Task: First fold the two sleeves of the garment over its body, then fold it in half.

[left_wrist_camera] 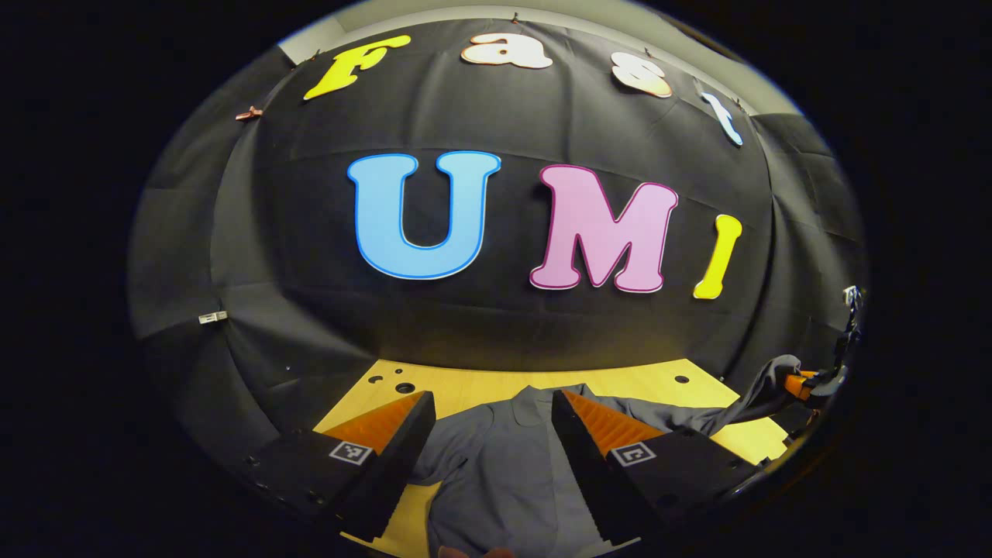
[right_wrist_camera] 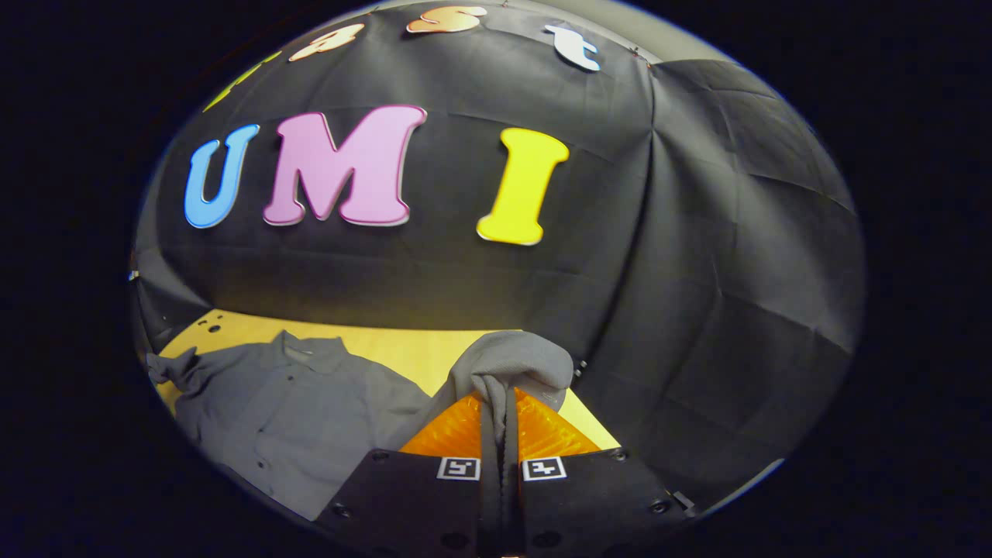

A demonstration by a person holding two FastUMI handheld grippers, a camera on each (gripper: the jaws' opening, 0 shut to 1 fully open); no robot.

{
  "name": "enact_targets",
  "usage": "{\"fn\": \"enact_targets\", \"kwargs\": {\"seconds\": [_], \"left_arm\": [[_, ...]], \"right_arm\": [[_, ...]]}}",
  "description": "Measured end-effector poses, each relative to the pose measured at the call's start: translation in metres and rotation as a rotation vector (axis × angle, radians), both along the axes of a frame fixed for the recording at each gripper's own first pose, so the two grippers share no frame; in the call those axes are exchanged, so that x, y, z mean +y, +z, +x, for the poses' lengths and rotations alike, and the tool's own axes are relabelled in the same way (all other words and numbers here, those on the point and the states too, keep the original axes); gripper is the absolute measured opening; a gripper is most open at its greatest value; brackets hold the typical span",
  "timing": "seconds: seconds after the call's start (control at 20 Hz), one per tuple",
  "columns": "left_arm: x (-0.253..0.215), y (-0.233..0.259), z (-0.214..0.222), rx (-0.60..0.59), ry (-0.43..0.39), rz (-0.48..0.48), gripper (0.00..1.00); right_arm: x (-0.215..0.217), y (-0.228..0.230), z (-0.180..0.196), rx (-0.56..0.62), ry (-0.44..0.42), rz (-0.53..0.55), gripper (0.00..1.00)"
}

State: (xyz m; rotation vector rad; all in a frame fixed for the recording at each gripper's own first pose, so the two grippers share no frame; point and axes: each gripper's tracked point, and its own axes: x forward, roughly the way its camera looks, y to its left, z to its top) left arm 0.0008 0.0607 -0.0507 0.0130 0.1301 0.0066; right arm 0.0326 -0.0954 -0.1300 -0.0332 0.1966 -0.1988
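A grey button-up shirt point(left_wrist_camera: 496, 473) lies face up on the wooden table point(left_wrist_camera: 620, 380), its collar toward the back wall. My left gripper point(left_wrist_camera: 492, 422) hovers open above the shirt's chest, and no cloth sits between its fingers. In the right gripper view the shirt body point(right_wrist_camera: 294, 418) spreads out at the left. My right gripper point(right_wrist_camera: 500, 411) is shut on the end of one sleeve point(right_wrist_camera: 515, 364), whose cuff bunches over the fingertips and is lifted off the table. That raised sleeve point(left_wrist_camera: 763, 387) and the right gripper point(left_wrist_camera: 814, 381) also appear at the far right of the left gripper view.
The black cloth wall point(left_wrist_camera: 496, 310) stands close behind the table's far edge. Small holes point(left_wrist_camera: 403, 386) mark the table's back left corner. The shirt's other sleeve point(right_wrist_camera: 174, 368) lies crumpled at the far left. Bare wood point(right_wrist_camera: 418, 349) shows between shirt and wall.
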Motion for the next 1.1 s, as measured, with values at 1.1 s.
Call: {"fn": "enact_targets", "kwargs": {"seconds": [1.1], "left_arm": [[0.242,-0.099,-0.017,0.063,0.16,-0.051,0.96]], "right_arm": [[0.377,-0.05,0.096,0.058,0.383,0.017,0.05]]}}
